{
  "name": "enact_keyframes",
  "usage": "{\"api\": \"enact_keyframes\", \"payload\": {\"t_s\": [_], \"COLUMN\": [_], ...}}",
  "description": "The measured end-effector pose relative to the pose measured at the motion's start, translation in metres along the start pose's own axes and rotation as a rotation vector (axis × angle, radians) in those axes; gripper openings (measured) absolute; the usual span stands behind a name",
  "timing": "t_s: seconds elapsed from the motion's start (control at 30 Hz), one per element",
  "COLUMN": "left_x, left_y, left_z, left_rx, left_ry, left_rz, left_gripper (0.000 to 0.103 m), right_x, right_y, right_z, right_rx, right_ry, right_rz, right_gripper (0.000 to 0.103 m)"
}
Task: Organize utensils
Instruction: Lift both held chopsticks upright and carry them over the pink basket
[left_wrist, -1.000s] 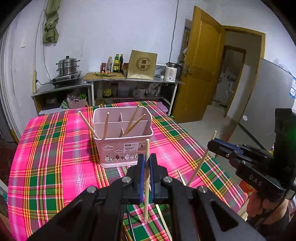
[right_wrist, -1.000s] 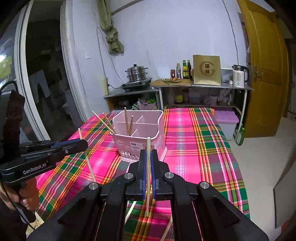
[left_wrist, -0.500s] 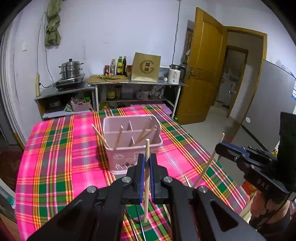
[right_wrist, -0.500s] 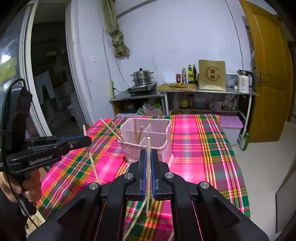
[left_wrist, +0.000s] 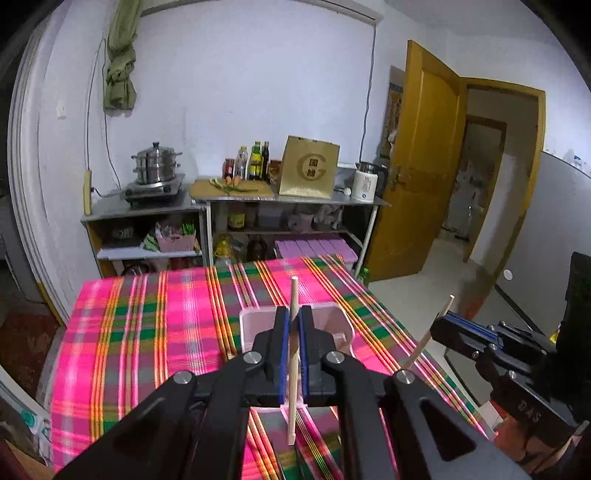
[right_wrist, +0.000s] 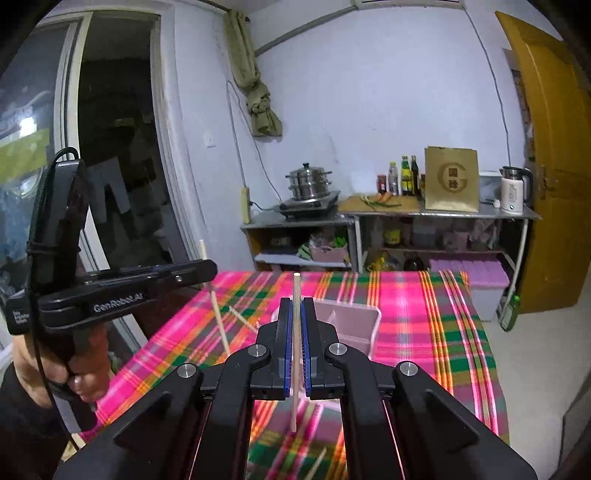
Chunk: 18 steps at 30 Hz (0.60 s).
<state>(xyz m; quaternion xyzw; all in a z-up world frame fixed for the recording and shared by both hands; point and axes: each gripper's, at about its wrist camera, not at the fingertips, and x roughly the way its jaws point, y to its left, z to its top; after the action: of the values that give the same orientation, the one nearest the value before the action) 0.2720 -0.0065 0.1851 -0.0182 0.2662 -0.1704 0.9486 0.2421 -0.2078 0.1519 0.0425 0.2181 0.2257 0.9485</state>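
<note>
Each gripper, left (left_wrist: 291, 343) and right (right_wrist: 294, 343), pinches one upright chopstick (left_wrist: 293, 354) above the caddy (left_wrist: 343, 325); thin sticks may pivot and miss its slots.

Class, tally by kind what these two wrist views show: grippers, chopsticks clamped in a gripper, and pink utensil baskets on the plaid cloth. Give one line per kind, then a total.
Grippers: 2, the left gripper and the right gripper
Clamped chopsticks: 2, the left chopstick and the right chopstick
Pink basket: 1
Total: 5
</note>
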Motion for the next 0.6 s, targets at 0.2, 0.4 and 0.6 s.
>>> {"api": "enact_keyframes", "payload": {"t_s": [0.2, 0.4, 0.6], "left_x": [0.009, 0.014, 0.027], "left_y": [0.002, 0.0, 0.001], "left_z": [0.025, 0.044, 0.053], "left_rx": [0.025, 0.071, 0.09], "left_ry": [-0.022, -0.047, -0.083], "left_rz": [0.027, 0.063, 0.064], "left_gripper": [0.006, 0.006, 0.006], "right_x": [0.016, 0.03, 0.044], "right_y": [-0.004, -0.008, -0.014], "right_z": [0.023, 0.035, 0.045], "right_rx": [0.014, 0.019, 0.036], "right_ry": [-0.029, -0.044, -0.069], "right_rz": [0.014, 0.02, 0.027], "right_gripper": [0.004, 0.004, 0.004]}}
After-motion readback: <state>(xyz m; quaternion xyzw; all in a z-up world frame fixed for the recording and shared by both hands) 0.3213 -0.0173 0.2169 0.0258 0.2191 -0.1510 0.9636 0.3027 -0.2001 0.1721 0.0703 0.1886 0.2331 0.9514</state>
